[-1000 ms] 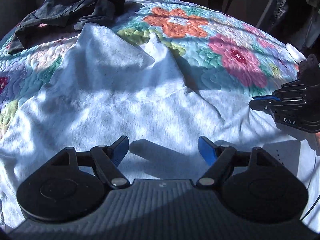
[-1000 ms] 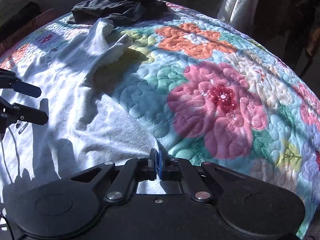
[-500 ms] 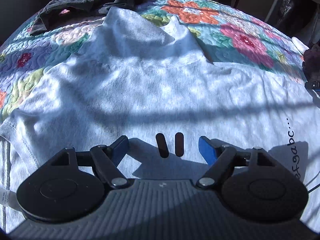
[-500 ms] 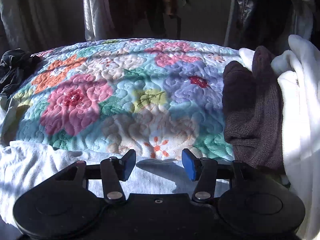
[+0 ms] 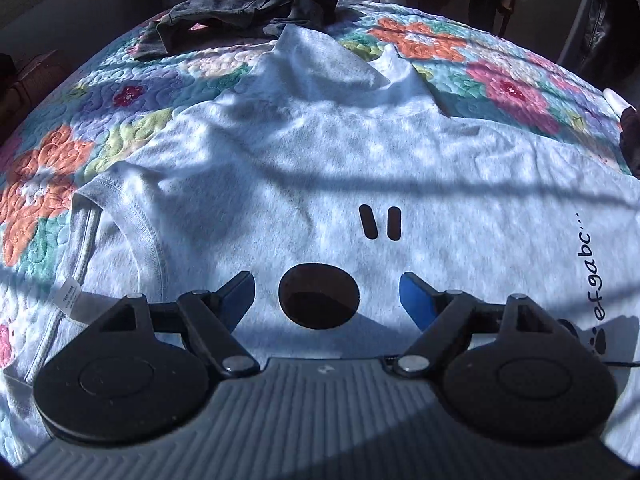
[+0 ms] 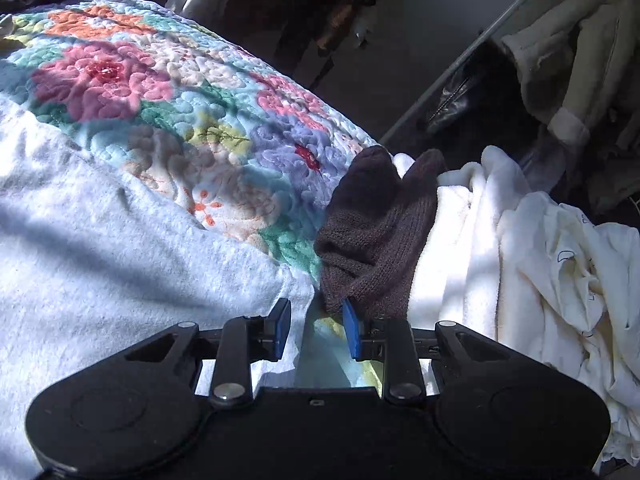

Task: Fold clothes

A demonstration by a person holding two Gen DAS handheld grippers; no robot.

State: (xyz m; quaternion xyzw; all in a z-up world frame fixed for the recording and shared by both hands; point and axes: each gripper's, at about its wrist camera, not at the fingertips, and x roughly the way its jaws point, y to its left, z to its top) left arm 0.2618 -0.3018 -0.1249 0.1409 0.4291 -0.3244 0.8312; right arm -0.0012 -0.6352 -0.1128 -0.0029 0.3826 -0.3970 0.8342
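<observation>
A light grey T-shirt (image 5: pixel 320 160) lies spread on the floral quilt (image 5: pixel 500 84), collar at the left, a printed face and the letters "efgabc" on its front. My left gripper (image 5: pixel 327 294) is open just above the shirt's printed mouth, nothing between its fingers. In the right wrist view the same T-shirt (image 6: pixel 100 248) fills the left side. My right gripper (image 6: pixel 316 330) is open at the shirt's right edge, the hem lying by its left finger (image 6: pixel 282 326). A dark brown knitted garment (image 6: pixel 372 236) lies just beyond its right finger.
A crumpled dark garment (image 5: pixel 240 4) sits at the far end of the quilt. A pile of white and cream clothes (image 6: pixel 540 248) lies right of the brown knit. A clothes rail with hanging jackets (image 6: pixel 568 52) stands behind the bed.
The left gripper drew back toward the collar end, bringing the printed face into view. The right gripper opened, swung right to the shirt's edge and narrowed its gap by the brown knit.
</observation>
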